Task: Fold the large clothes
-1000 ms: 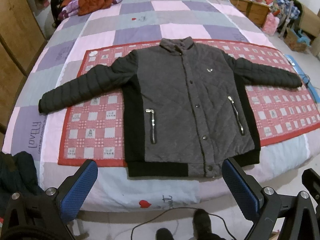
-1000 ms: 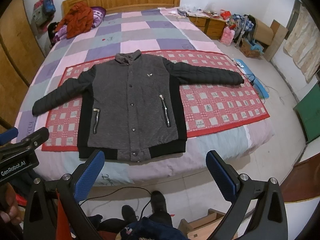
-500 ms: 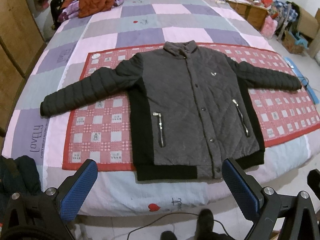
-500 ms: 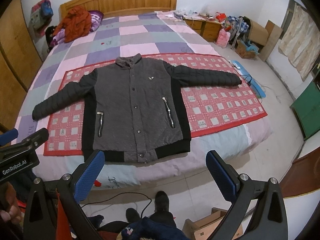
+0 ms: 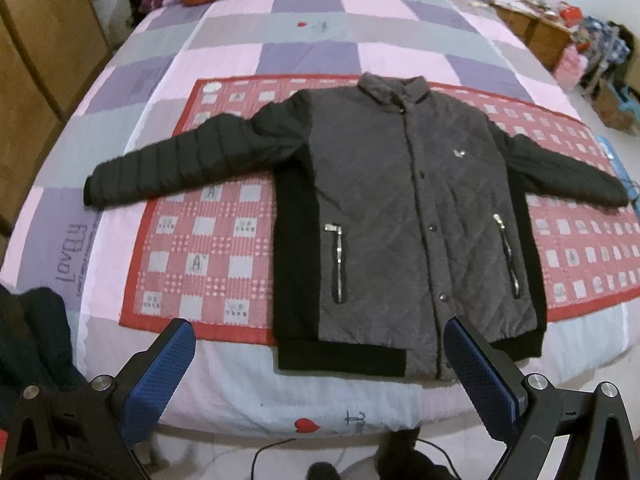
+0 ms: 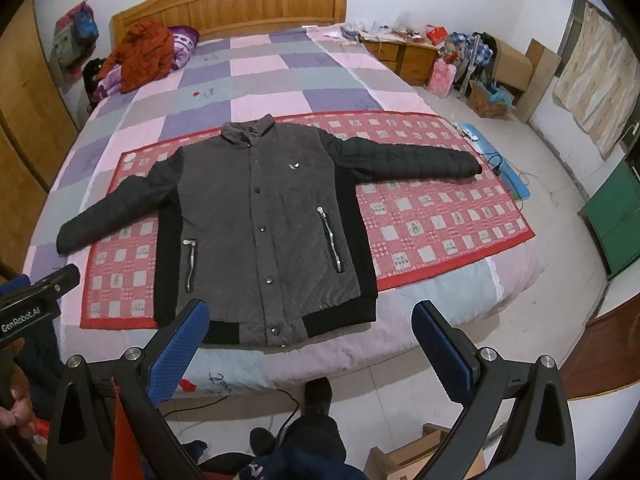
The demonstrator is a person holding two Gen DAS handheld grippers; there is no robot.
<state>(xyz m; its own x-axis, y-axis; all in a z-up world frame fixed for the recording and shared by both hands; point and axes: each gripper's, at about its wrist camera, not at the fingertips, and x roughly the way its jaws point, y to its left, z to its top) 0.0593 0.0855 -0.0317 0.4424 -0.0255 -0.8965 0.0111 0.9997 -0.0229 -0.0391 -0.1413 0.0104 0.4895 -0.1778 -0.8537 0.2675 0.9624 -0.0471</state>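
Left gripper [image 5: 320, 364], black frame, two blue textured pads: fingers spread wide, holding nothing, poised over the foot edge of the bed

Right gripper [image 6: 310, 354], same build: fingers spread wide, empty, also short of the bed edge

Dark shoes of the person [image 6: 318, 394]: on the tiled floor beside a black cable, below both grippers

Grey quilted jacket with black padded sleeves [image 6: 260, 220]: one; lies flat, face up, buttoned, hem just beyond the grippers, collar toward the headboard, both sleeves stretched outward; two zip pockets, one small chest emblem

Red-and-white checked quilted mat [image 6: 440, 220]: one, under the jacket

Pink, purple and grey patchwork bedspread [image 6: 280, 76]: one, under the mat

Orange padded garment [image 6: 146, 54]: one, heaped near the wooden headboard [image 6: 240, 4]

Risks, judged: padded sleeves are bulky and springy, so a fold may reopen; a shallow pinch on thick quilting may slip; dragging the hem may pull the jacket or mat askew toward the bed edge; the cable underfoot may catch a shoe
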